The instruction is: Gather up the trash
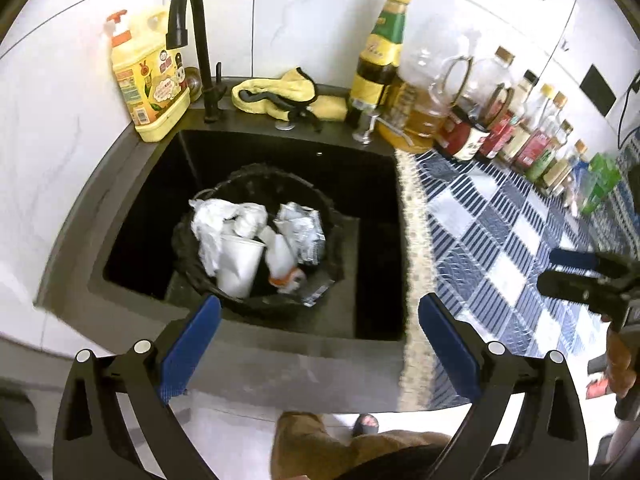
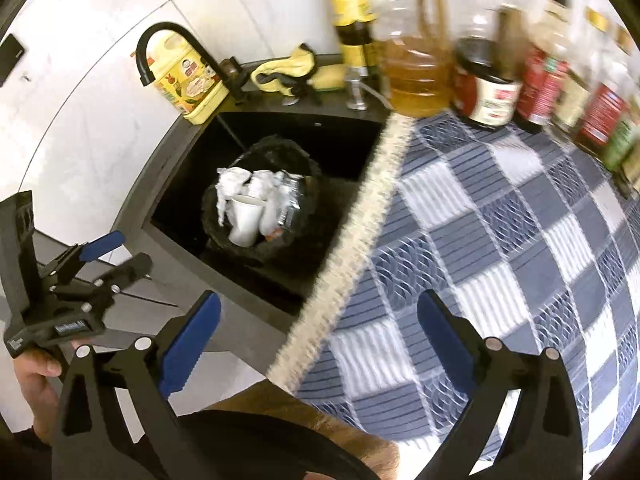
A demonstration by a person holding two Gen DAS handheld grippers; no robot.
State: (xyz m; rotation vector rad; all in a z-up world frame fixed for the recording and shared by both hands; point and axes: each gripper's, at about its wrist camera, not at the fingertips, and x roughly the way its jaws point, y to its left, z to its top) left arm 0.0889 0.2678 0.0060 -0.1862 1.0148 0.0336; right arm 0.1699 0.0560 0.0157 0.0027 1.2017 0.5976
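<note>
A black bin bag (image 1: 320, 200) stands in the black sink (image 1: 152, 216). It holds crumpled white paper (image 1: 216, 220), a white paper cup (image 1: 240, 264), silver foil wrappers (image 1: 304, 232) and a small white bottle (image 1: 284, 264). The bag also shows in the right wrist view (image 2: 304, 168), with the cup (image 2: 248, 216) in it. My left gripper (image 1: 320, 316) is open and empty, above the sink's near edge. My right gripper (image 2: 320, 312) is open and empty, above the edge of the checked cloth (image 2: 500, 220). The left gripper also shows in the right wrist view (image 2: 120, 252), and the right gripper in the left wrist view (image 1: 560, 270).
A black tap (image 1: 188, 32), a yellow detergent jug (image 1: 148, 76) and a yellow rag (image 1: 280, 94) sit behind the sink. Several oil and sauce bottles (image 1: 500, 120) line the wall beside the blue checked cloth (image 1: 500, 240). A green packet (image 1: 600, 180) lies far right.
</note>
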